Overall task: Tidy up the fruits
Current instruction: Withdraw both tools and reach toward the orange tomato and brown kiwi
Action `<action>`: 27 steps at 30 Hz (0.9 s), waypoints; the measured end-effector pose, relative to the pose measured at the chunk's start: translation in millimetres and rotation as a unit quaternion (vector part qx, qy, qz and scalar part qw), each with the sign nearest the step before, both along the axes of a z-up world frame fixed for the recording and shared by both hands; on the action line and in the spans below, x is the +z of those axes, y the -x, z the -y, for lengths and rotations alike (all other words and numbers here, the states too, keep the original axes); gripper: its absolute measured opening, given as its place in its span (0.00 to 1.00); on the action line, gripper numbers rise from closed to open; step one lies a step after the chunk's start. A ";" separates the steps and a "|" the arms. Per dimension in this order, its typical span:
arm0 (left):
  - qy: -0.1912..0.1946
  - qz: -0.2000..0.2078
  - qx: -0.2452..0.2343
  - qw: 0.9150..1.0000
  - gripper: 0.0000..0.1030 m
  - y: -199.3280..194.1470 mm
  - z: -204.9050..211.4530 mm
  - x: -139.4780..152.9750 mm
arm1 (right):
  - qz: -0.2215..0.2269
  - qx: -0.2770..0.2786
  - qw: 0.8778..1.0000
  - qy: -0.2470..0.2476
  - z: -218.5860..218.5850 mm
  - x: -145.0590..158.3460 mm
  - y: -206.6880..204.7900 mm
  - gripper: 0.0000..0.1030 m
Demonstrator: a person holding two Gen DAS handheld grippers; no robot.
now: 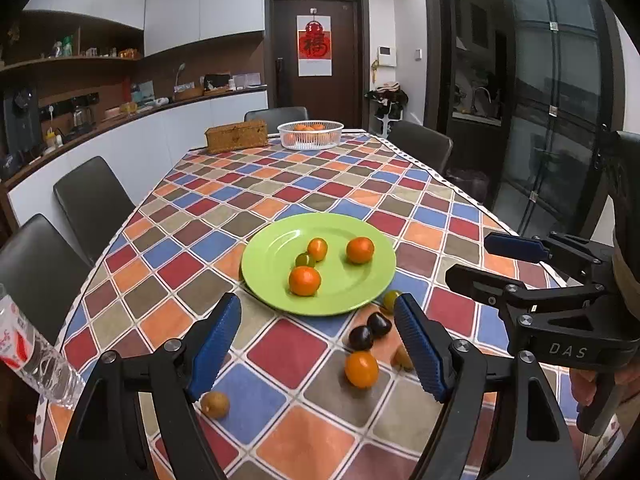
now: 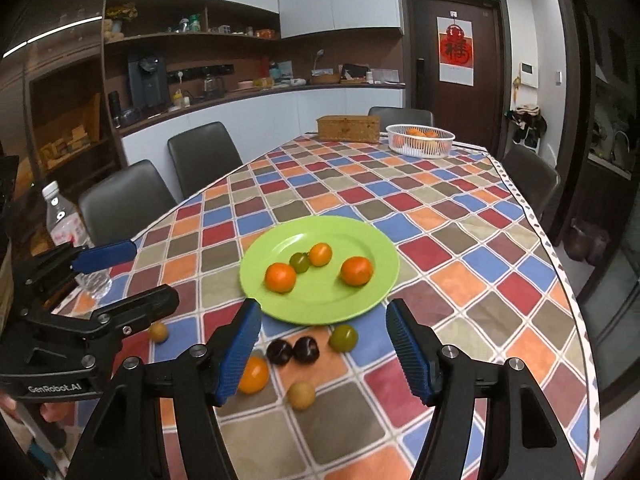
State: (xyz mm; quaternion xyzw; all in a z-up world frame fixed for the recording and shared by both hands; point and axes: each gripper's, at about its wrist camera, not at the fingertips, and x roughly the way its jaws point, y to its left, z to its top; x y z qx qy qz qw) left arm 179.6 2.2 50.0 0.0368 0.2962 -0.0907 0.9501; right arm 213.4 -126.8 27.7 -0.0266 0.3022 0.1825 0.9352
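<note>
Checkered in red, blue, orange and grey, the tablecloth covers the long dining table you work over.

Your green plate sits straight ahead of both tongs, just past their tips. On it lie two tangerines, one near you and one to the right, with a small orange tomato touching a green one between them.

Loose fruit lies on the cloth between the plate and you. In your left view, two dark plums sit side by side between your fingers, an orange tomato just nearer you, and a brownish fruit beside your left finger. A green tomato peeks out at the plate's near rim, beside your right finger. Another tan fruit shows clearly in your right view; in the left view it is mostly hidden.

Your left gripper hangs above the cloth with its jaws spread wide, holding nothing. Your right gripper is likewise wide apart and bare, just beside the left one.

Further out, a water bottle stands at the left table edge. At the far end sit a white basket holding what looks like oranges and a wicker box. Dark chairs line the table.
</note>
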 end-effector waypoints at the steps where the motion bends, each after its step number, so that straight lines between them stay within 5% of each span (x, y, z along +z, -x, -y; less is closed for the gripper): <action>1: -0.002 0.003 -0.001 1.000 0.77 4.9 0.2 -1.0 | 0.000 0.001 1.000 0.001 -1.0 -0.7 3.4 0.64; 20: -0.031 -0.008 -0.083 0.996 0.76 16.8 11.9 -49.4 | -0.039 0.042 0.996 0.067 -12.5 -43.3 25.3 0.64; 27: -0.035 -0.034 -0.110 0.993 0.62 6.2 14.7 -67.5 | -0.053 0.057 0.994 0.076 -18.1 -54.3 18.4 0.63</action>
